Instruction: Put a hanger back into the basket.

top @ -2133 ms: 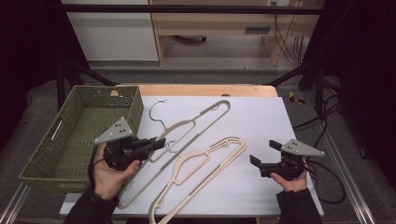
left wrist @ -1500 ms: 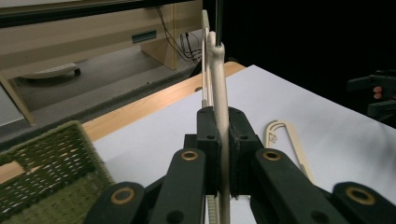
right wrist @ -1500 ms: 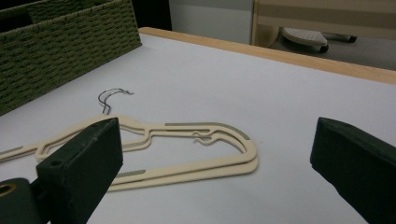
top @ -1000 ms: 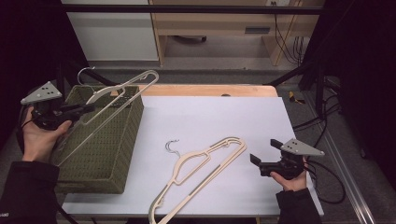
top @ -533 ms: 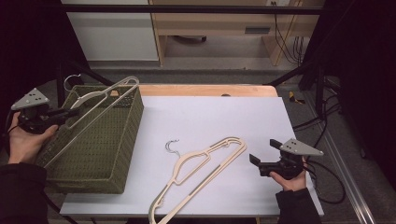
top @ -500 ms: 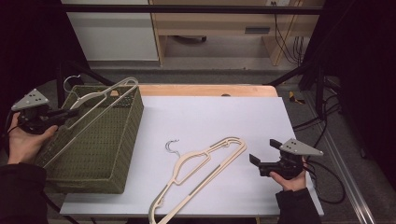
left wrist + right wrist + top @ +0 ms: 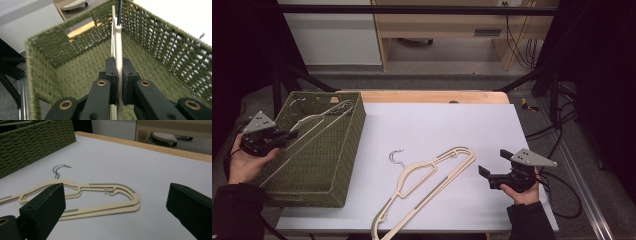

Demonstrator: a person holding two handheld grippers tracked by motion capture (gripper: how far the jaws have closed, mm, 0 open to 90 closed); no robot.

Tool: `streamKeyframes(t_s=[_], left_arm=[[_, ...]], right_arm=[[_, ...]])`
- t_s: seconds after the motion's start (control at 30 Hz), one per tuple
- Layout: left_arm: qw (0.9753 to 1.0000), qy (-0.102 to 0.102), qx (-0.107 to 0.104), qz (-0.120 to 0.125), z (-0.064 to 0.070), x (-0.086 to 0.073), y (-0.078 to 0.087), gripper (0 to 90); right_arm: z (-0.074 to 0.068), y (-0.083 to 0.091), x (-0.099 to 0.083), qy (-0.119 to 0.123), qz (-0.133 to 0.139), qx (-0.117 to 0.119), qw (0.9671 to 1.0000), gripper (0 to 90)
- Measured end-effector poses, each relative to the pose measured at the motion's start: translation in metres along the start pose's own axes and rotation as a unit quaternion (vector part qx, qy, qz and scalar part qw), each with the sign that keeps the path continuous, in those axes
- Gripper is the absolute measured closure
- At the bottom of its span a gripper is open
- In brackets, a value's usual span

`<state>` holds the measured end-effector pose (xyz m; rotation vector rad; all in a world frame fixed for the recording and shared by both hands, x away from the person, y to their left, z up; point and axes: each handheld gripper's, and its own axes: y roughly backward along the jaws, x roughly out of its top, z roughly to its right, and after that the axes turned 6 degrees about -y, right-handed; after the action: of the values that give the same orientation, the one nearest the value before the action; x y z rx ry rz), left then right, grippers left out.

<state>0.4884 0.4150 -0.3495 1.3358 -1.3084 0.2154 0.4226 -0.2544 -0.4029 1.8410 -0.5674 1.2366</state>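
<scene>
A beige plastic hanger (image 7: 307, 137) slants down into the green woven basket (image 7: 343, 170) at the table's left. My left gripper (image 7: 287, 134) is shut on its bar; the left gripper view has the bar (image 7: 118, 47) pinched between the pads (image 7: 111, 72) over the basket floor (image 7: 82, 72). A second beige hanger (image 7: 427, 186) with a metal hook lies flat on the white table (image 7: 432, 127). My right gripper (image 7: 493, 164) rests open at the table's right, a short way from that hanger's wide end. In the right gripper view the hanger (image 7: 100, 206) lies ahead between the spread jaws.
The basket wall (image 7: 32, 145) rises at the left in the right gripper view. A wooden strip (image 7: 437, 96) runs along the table's far edge. Black frame legs and cables stand beyond the table on the right.
My left gripper carried one hanger from the table's middle to the left and lowered it into the basket. The right gripper and the other hanger stayed put.
</scene>
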Motion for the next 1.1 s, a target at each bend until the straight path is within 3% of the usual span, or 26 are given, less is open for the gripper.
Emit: streamKeyframes(t_s=[0.4,0.57,0.67,0.73,0.9,1.0,1.1], left_arm=[[0.9992,-0.026,-0.012,-0.028,0.022,-0.018,-0.019,85.2],[0.9984,-0.033,-0.016,-0.044,0.026,-0.026,-0.02,84.8],[0.9987,-0.032,-0.007,-0.039,0.026,-0.026,-0.018,85.5],[0.9985,-0.032,-0.011,-0.043,0.024,-0.026,-0.018,85.5],[0.9986,-0.005,-0.018,-0.049,0.016,-0.025,-0.02,85.3],[0.9984,0.025,-0.005,-0.049,0.008,-0.027,-0.021,84.2],[0.9964,0.065,0.014,-0.052,0.001,-0.029,-0.022,82.1]], right_arm=[[-0.001,0.0,0.0,0.0,-0.001,0.001,1.0,3.2],[0.0,0.0,0.0,0.003,-0.002,0.003,1.0,3.2],[-0.001,-0.002,-0.001,0.0,-0.003,0.003,1.0,3.3],[-0.002,-0.002,-0.001,0.001,-0.005,0.002,1.0,3.3],[-0.002,-0.002,-0.001,0.001,-0.005,0.003,1.0,3.4],[-0.001,-0.002,-0.001,0.002,-0.005,0.004,1.0,3.5],[-0.001,-0.002,-0.001,0.001,-0.005,0.004,1.0,3.5]])
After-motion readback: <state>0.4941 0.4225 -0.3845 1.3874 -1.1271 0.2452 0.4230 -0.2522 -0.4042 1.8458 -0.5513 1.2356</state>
